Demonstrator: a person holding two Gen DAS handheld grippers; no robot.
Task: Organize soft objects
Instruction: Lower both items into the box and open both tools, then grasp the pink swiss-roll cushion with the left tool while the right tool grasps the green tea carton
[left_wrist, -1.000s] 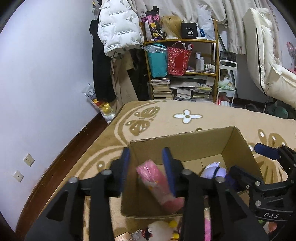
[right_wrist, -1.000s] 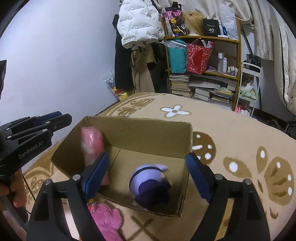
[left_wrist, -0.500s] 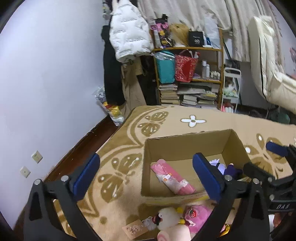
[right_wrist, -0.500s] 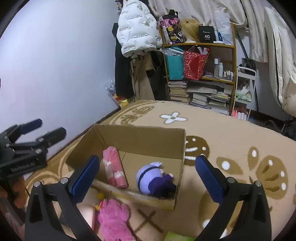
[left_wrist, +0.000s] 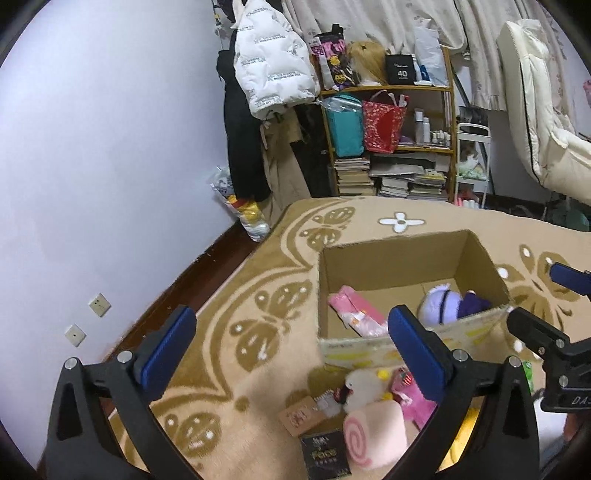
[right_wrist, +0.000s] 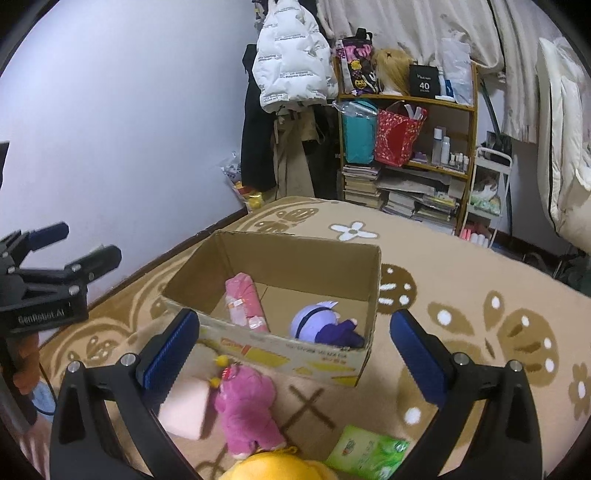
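An open cardboard box stands on the patterned rug. Inside lie a pink packet and a purple plush doll. In front of the box lie a pink swirl roll cushion, a white plush, a pink plush bear and a yellow plush. My left gripper is open and empty, above the rug left of the box. My right gripper is open and empty, above the box's near wall.
A green tissue pack, a small brown card and a dark booklet lie on the rug. A cluttered shelf and hanging coats stand at the back. A wall runs along the left.
My left gripper opened, letting the pink packet go into the box. Both grippers have pulled up and back from the box, so the toys in front of it show.
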